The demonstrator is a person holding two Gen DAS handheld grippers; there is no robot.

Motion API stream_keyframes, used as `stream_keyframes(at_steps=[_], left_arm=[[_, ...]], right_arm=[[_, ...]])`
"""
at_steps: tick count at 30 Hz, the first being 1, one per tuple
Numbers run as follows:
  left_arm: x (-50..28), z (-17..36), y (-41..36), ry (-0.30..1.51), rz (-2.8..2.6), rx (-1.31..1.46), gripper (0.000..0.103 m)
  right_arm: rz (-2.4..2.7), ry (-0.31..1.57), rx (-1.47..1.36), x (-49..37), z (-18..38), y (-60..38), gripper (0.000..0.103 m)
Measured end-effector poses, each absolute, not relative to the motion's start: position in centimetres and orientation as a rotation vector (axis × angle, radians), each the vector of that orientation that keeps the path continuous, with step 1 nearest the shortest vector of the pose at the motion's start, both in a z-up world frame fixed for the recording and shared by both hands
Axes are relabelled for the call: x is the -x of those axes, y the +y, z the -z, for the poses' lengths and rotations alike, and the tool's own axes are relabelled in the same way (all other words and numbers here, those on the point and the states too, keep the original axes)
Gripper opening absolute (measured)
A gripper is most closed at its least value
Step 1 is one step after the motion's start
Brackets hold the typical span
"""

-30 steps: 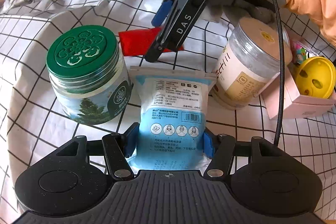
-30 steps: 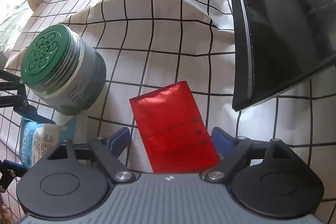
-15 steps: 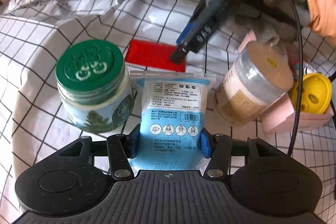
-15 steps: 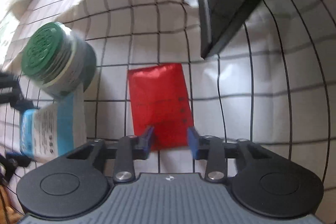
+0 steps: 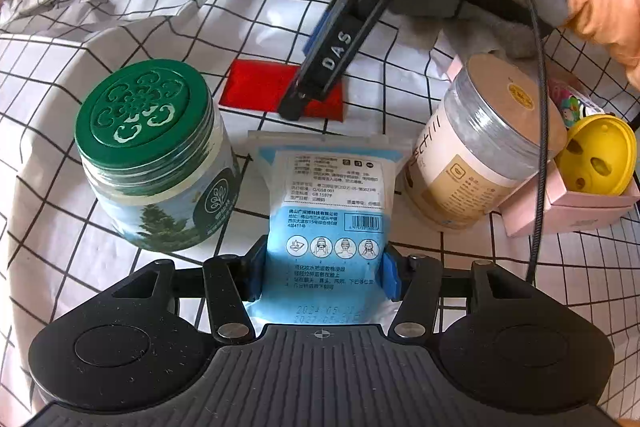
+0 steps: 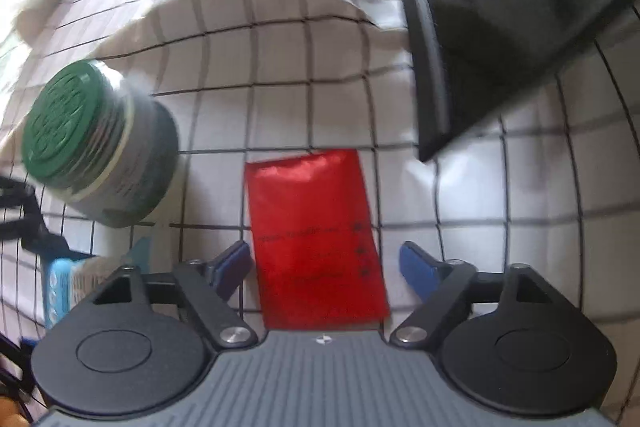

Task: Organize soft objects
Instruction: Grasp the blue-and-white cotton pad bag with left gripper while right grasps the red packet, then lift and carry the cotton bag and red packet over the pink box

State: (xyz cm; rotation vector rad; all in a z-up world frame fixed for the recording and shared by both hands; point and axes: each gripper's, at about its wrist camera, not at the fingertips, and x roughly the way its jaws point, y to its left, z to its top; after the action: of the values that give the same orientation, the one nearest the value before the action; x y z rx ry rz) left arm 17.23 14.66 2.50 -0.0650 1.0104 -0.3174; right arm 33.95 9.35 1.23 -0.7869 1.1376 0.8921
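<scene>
The left gripper (image 5: pixel 323 273) has its 2 blue pads pressed against both sides of the blue wipes pack (image 5: pixel 326 211), gripping its lower end. That pack lies on the checked cloth (image 5: pixel 60 251), just right of the green-lidded jar (image 5: pixel 156 155) and left of the beige jar (image 5: pixel 484 147). Behind the pack lies the red sachet (image 6: pixel 316 243), flat on the cloth. The right gripper (image 6: pixel 326 263) stands spread wide around the sachet's near end, each pad apart from its edges, holding nothing. Right of the beige jar sits a pink box (image 5: pixel 576 211) with a yellow ball (image 5: pixel 596 159) in it.
</scene>
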Motion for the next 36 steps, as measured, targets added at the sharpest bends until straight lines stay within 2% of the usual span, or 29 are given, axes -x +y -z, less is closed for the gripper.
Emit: stream_keyframes(at_steps=[1,2,4,5,6,11,13,15,16,21,29,31,32,33,36], left_arm=[[-17.2,-2.5,14.7,1.011,0.317,0.071,0.058],[-17.2,-2.5,14.8,1.011,0.315,0.077,0.058],[-17.3,-2.5,14.9,1.012,0.311,0.081,0.058],[-17.3,-2.6,14.9,1.014,0.308,0.080,0.058],[-17.3,-2.6,14.9,1.014,0.306,0.078,0.058],[-16.9,-2.7,14.9,1.019,0.291,0.084,0.058],[-16.8,-2.5,14.8,1.018,0.288,0.083,0.058],[-16.8,-2.4,14.7,1.013,0.286,0.082,0.058],[-16.7,-2.4,14.7,1.011,0.290,0.082,0.058],[-16.7,-2.1,14.9,0.999,0.302,0.085,0.058],[-17.2,-1.8,14.9,0.987,0.320,0.087,0.059],[-17.2,-1.8,14.9,0.984,0.319,0.084,0.059],[-17.3,-1.8,14.9,0.984,0.319,0.085,0.059],[-17.3,-1.8,14.9,0.984,0.320,0.087,0.059],[-17.3,-1.7,15.0,0.986,0.316,0.093,0.058]], right_arm=[[-0.881,1.162,0.784,-34.1,-1.4,9.3,0.057],[-0.861,1.177,0.778,-34.2,-1.5,9.2,0.048],[-0.848,1.201,0.745,-34.5,-1.9,8.9,0.023],[-0.837,1.227,0.730,-34.7,-2.0,8.6,0.002],[-0.828,1.251,0.717,-35.0,-1.9,8.4,0.000],[-0.858,1.242,0.675,-34.8,-3.1,7.8,0.003],[-0.891,1.161,0.715,-34.2,-3.9,8.3,0.020],[-0.920,1.064,0.762,-33.6,-4.0,8.9,0.070],[-0.945,1.036,0.768,-33.8,-3.8,9.2,0.073],[-0.993,1.070,0.671,-35.1,-2.6,9.5,0.073],[-0.964,1.064,0.776,-34.4,-0.8,10.7,0.075],[-0.958,1.082,0.792,-34.3,-0.9,11.0,0.069],[-0.956,1.087,0.796,-34.1,-1.1,11.0,0.059],[-0.948,1.098,0.803,-33.9,-1.1,11.0,0.056],[-0.922,1.128,0.807,-33.3,-1.0,11.4,0.053]])
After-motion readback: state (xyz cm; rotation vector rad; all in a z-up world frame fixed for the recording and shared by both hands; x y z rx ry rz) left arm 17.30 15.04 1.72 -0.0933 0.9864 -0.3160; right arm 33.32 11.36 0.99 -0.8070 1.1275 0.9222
